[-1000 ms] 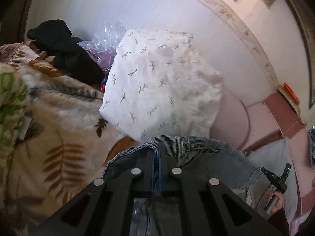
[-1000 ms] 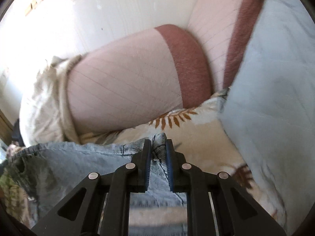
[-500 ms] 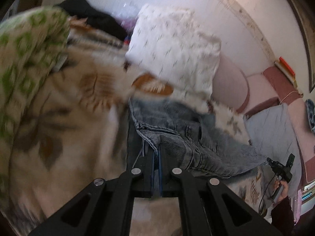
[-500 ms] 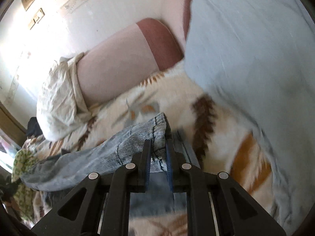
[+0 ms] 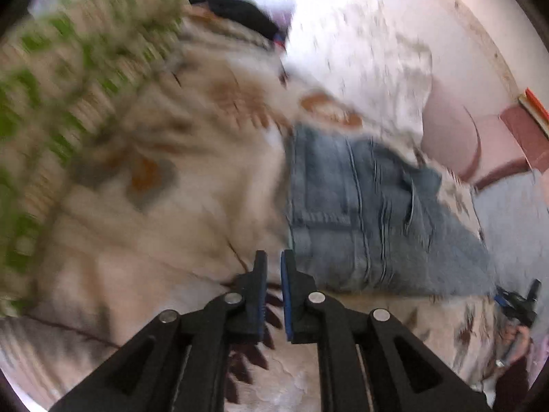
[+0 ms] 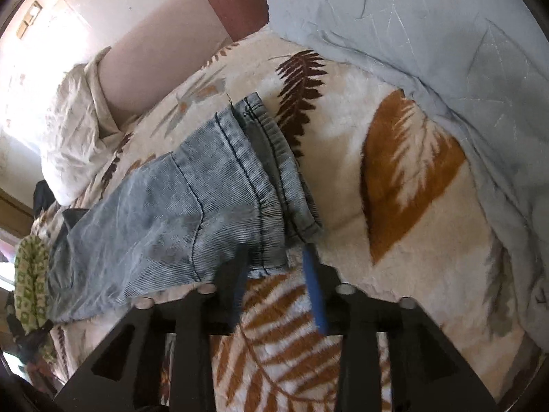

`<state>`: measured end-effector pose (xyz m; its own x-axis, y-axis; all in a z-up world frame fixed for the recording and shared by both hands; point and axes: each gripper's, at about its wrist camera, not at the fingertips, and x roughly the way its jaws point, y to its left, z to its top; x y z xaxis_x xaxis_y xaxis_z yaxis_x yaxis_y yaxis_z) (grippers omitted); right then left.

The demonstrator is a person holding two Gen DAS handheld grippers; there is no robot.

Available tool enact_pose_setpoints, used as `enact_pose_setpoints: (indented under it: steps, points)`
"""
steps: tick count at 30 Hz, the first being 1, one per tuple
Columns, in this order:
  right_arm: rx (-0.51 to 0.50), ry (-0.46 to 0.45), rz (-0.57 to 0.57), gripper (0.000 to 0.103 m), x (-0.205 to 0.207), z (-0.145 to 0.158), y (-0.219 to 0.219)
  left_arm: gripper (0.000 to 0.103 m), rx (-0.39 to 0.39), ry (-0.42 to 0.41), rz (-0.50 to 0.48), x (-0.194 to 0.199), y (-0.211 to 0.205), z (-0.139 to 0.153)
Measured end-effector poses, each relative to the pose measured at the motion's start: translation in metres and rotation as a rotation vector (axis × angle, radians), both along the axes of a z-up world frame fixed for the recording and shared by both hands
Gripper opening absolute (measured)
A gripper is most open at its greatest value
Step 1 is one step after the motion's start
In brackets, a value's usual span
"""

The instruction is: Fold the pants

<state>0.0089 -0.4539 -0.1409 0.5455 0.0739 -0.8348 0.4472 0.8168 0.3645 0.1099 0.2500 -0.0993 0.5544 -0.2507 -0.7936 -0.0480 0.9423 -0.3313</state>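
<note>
The blue jeans (image 5: 360,213) lie folded flat on a cream blanket with brown leaves (image 5: 154,240). In the blurred left wrist view my left gripper (image 5: 272,264) hovers just left of the jeans' near edge. Its jaws are opening, a narrow gap shows, and nothing is between them. In the right wrist view the jeans (image 6: 192,206) stretch away to the left, hems stacked at the near end. My right gripper (image 6: 274,257) is over that end with its jaws opening. A corner of the hem lies between the fingers, but the pads stand clear of it.
A white sprigged pillow (image 5: 360,61) and a pink bolster (image 5: 453,137) lie beyond the jeans. A grey-blue quilt (image 6: 429,34) covers the right side. A green-patterned cloth (image 5: 68,68) bulks at the left with a black garment (image 5: 233,10) behind.
Both grippers came down with the jeans' edge, laid it on the blanket and let go. Their jaws, shut on denim before, now stand apart.
</note>
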Motion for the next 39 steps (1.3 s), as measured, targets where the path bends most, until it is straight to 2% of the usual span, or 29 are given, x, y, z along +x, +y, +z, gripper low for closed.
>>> enact_pose_setpoints:
  steps: [1, 3, 4, 6, 8, 14, 16, 18, 19, 20, 21, 22, 26, 28, 30, 31, 34, 35, 36, 38, 39]
  points:
    - [0.004, -0.023, 0.004, 0.040, -0.001, 0.007, -0.002, 0.012, 0.008, -0.036, 0.023, -0.004, 0.002, 0.010]
    - [0.010, -0.105, 0.008, 0.062, -0.004, 0.027, -0.012, 0.012, 0.019, -0.116, 0.031, -0.010, -0.003, 0.032]
    - [0.010, -0.136, 0.004, 0.066, -0.002, 0.036, -0.015, 0.012, 0.022, -0.153, 0.017, -0.011, -0.012, 0.040]
    - [0.015, -0.189, 0.000, 0.068, 0.010, 0.052, -0.021, 0.012, 0.012, -0.201, -0.014, -0.007, -0.033, 0.050]
    - [0.033, -0.190, 0.011, 0.068, 0.036, 0.058, -0.024, 0.012, -0.026, -0.214, -0.061, 0.001, -0.060, 0.051]
    - [0.067, -0.054, 0.025, 0.067, 0.112, 0.025, -0.029, 0.012, -0.065, -0.180, -0.171, 0.020, -0.128, 0.020]
    - [0.055, 0.019, 0.017, 0.063, 0.128, 0.009, -0.030, 0.012, -0.069, -0.173, -0.191, 0.022, -0.144, 0.009]
    - [0.067, 0.083, 0.044, 0.039, 0.141, -0.009, -0.028, 0.012, -0.038, -0.172, -0.201, 0.023, -0.156, -0.002]
    - [0.070, 0.110, 0.067, 0.037, 0.146, -0.015, -0.026, 0.012, -0.023, -0.172, -0.203, 0.023, -0.160, -0.006]
    - [0.021, 0.138, 0.087, 0.027, 0.149, -0.018, -0.021, 0.012, -0.012, -0.172, -0.203, 0.023, -0.162, -0.011]
    - [-0.017, 0.150, 0.107, 0.022, 0.149, -0.016, -0.018, 0.012, -0.002, -0.174, -0.202, 0.024, -0.162, -0.015]
    - [-0.026, 0.138, 0.123, 0.020, 0.149, -0.013, -0.017, 0.012, 0.009, -0.184, -0.198, 0.024, -0.161, -0.018]
    - [-0.048, -0.067, 0.102, 0.020, 0.141, 0.021, -0.025, 0.012, 0.034, -0.228, -0.171, 0.026, -0.155, -0.024]
    - [-0.069, -0.133, 0.084, 0.020, 0.142, 0.027, -0.025, 0.012, 0.038, -0.235, -0.162, 0.027, -0.154, -0.027]
    - [-0.094, -0.148, 0.060, 0.020, 0.151, 0.022, -0.024, 0.012, 0.087, -0.247, -0.165, 0.027, -0.159, -0.030]
    - [-0.098, -0.118, 0.045, 0.020, 0.158, 0.011, -0.025, 0.012, 0.113, -0.249, -0.171, 0.027, -0.162, -0.032]
    - [-0.098, 0.000, 0.011, 0.023, 0.167, -0.023, -0.027, 0.021, 0.160, -0.239, -0.188, 0.028, -0.171, -0.036]
    - [-0.095, -0.021, -0.003, 0.026, 0.164, -0.025, -0.027, 0.025, 0.160, -0.241, -0.191, 0.028, -0.172, -0.036]
    - [-0.088, -0.034, -0.011, 0.037, 0.160, -0.021, -0.026, 0.029, 0.160, -0.245, -0.194, 0.027, -0.173, -0.035]
    - [-0.068, -0.015, -0.019, 0.052, 0.149, -0.011, -0.024, 0.035, 0.158, -0.254, -0.201, 0.025, -0.175, -0.032]
    - [-0.092, -0.019, -0.027, 0.052, 0.142, -0.003, -0.022, 0.037, 0.150, -0.257, -0.203, 0.023, -0.175, -0.031]
